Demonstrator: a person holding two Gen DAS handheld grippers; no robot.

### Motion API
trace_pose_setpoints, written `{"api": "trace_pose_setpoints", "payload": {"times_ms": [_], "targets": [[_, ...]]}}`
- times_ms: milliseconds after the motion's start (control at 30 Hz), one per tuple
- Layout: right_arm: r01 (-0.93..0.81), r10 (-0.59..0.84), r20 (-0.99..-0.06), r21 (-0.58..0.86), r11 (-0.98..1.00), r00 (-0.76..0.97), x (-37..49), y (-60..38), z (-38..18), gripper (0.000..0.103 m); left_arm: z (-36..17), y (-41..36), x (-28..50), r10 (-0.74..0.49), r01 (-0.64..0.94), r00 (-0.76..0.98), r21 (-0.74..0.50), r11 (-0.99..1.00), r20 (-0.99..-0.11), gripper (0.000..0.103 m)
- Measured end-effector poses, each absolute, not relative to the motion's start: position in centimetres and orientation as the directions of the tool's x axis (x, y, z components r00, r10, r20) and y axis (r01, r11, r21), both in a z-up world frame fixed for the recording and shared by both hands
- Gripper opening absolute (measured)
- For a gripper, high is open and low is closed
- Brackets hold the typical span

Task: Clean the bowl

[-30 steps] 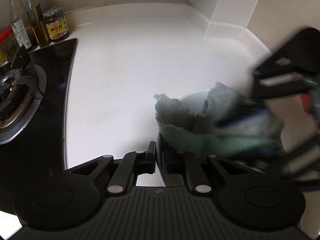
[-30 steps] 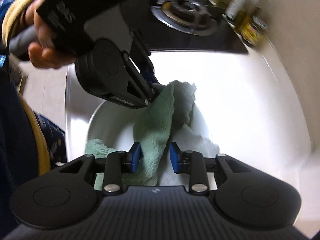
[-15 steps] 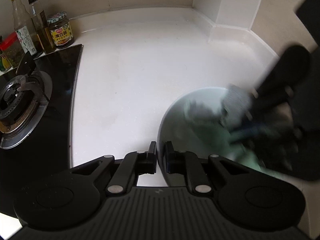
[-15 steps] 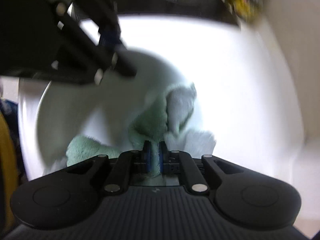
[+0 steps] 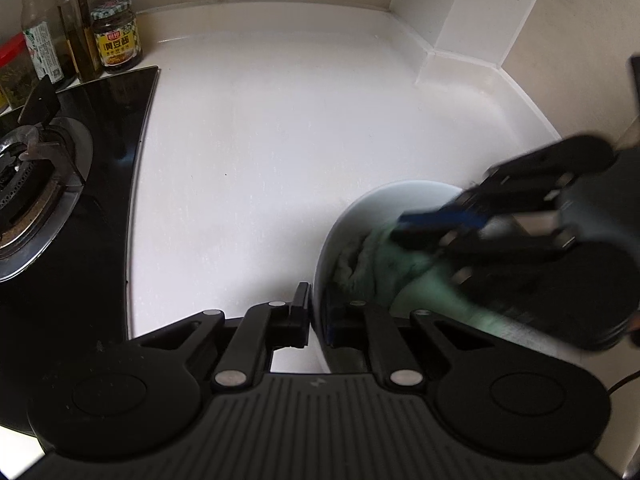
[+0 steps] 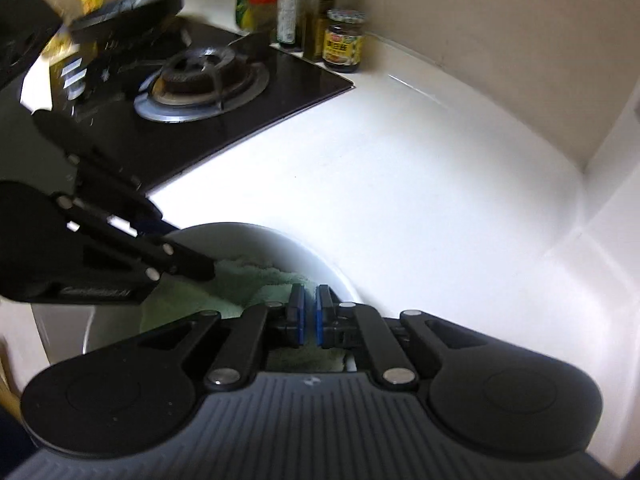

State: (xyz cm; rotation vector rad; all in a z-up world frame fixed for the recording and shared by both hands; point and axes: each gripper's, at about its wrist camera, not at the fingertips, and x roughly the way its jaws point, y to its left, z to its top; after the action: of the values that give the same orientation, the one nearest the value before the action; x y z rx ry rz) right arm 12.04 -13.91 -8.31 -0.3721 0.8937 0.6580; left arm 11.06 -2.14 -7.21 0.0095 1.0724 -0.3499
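A white countertop [image 5: 304, 152] is seen stretching ahead of both pairs of jaws, and a black glass hob [image 6: 224, 116] with a gas burner [image 6: 200, 76] is set into it, to the left of the left jaws and ahead-left of the right ones. Beyond the hob, bottles [image 5: 76, 28] and a labelled jar [image 5: 118, 36] are lined up against the wall.

The white bowl [image 5: 360, 216] is stood on the countertop, directly at the left jaws and just ahead of the right ones. Its near rim is clamped by the left gripper [image 5: 318, 316]: one finger is placed outside the wall and the other inside, and these jaws have just been closing, with the rim between them. In the right wrist view the same gripper [image 6: 192, 264] is seen reaching in from the left over the bowl.

A green cloth [image 6: 256, 280] is bunched inside the bowl, under and ahead of the right jaws. The right gripper [image 6: 308, 312] is clenched; its blue pads [image 6: 297, 312] are brought nearly together just above the cloth, and whether a fold is pinched between them cannot be told. From the left wrist view this gripper [image 5: 412, 228] is blurred, with its tips laid against the cloth [image 5: 400, 272] to the right of the left jaws
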Motion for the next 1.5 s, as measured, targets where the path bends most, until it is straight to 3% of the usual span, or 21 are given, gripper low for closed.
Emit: {"api": "trace_pose_setpoints", "payload": {"times_ms": [233, 333, 433, 600, 700, 767, 833, 900, 967, 1100, 1200, 1333, 1433, 1500], "targets": [[-0.642, 0.439, -0.864, 0.193, 0.742, 0.247, 12.3, -13.8, -8.9, 0.007, -7.1, -1.6, 12.5, -0.301, 0.280, 0.357, -0.206, 0.938, -0.884, 0.004], [-0.585, 0.425, -0.881, 0.237, 0.775, 0.206, 12.3, -15.1, -7.3, 0.024, -6.9, -1.6, 14.2, -0.304, 0.291, 0.308, -0.214, 0.932, -0.902, 0.005], [-0.517, 0.443, -0.882, 0.307, 0.799, 0.160, 11.4, -16.1, -7.1, 0.026, -6.8, -2.0, 15.9, -0.297, 0.314, 0.281, -0.205, 0.927, -0.913, 0.008], [-0.512, 0.346, -0.908, 0.186, 0.839, 0.238, 10.9, -14.7, -9.1, 0.022, -7.1, -1.7, 17.2, -0.309, 0.291, 0.254, -0.232, 0.928, -0.917, 0.006], [-0.522, 0.280, -0.888, 0.054, 0.851, 0.365, 10.7, -12.9, -9.7, 0.032, -7.4, -1.3, 17.3, -0.317, 0.274, 0.232, -0.251, 0.929, -0.920, 0.003], [-0.549, 0.301, -0.854, 0.022, 0.836, 0.424, 10.2, -12.0, -10.3, 0.015, -7.4, -1.2, 17.4, -0.313, 0.266, 0.229, -0.250, 0.931, -0.922, 0.003], [-0.572, 0.376, -0.835, 0.093, 0.815, 0.401, 10.0, -11.0, -11.2, 0.015, -7.4, -1.0, 17.4, -0.308, 0.256, 0.232, -0.248, 0.934, -0.923, 0.003], [-0.597, 0.380, -0.832, 0.075, 0.799, 0.404, 9.6, -10.7, -11.0, 0.014, -7.4, -0.7, 17.4, -0.315, 0.244, 0.225, -0.260, 0.934, -0.922, 0.003], [-0.580, 0.428, -0.840, 0.175, 0.796, 0.334, 10.4, -11.6, -10.5, 0.014, -7.5, -0.4, 17.4, -0.325, 0.232, 0.215, -0.275, 0.933, -0.921, 0.004], [-0.529, 0.479, -0.852, 0.313, 0.789, 0.210, 11.4, -14.3, -8.6, 0.017, -7.3, -0.6, 17.4, -0.314, 0.235, 0.221, -0.262, 0.936, -0.923, 0.004], [-0.560, 0.469, -0.855, 0.282, 0.779, 0.222, 11.5, -14.4, -7.6, 0.027, -7.2, -0.7, 17.5, -0.314, 0.236, 0.224, -0.261, 0.936, -0.923, 0.004], [-0.588, 0.427, -0.882, 0.242, 0.772, 0.198, 11.6, -12.7, -10.1, 0.029, -7.3, -0.4, 17.5, -0.318, 0.229, 0.224, -0.267, 0.936, -0.921, 0.004], [-0.654, 0.439, -0.876, 0.213, 0.726, 0.202, 10.5, -12.1, -9.9, 0.008, -7.3, -0.3, 17.6, -0.318, 0.225, 0.222, -0.269, 0.937, -0.922, 0.004], [-0.651, 0.480, -0.861, 0.269, 0.710, 0.167, 9.9, -12.2, -9.7, 0.007, -7.3, -0.2, 17.6, -0.318, 0.223, 0.222, -0.270, 0.937, -0.922, 0.004]]}}
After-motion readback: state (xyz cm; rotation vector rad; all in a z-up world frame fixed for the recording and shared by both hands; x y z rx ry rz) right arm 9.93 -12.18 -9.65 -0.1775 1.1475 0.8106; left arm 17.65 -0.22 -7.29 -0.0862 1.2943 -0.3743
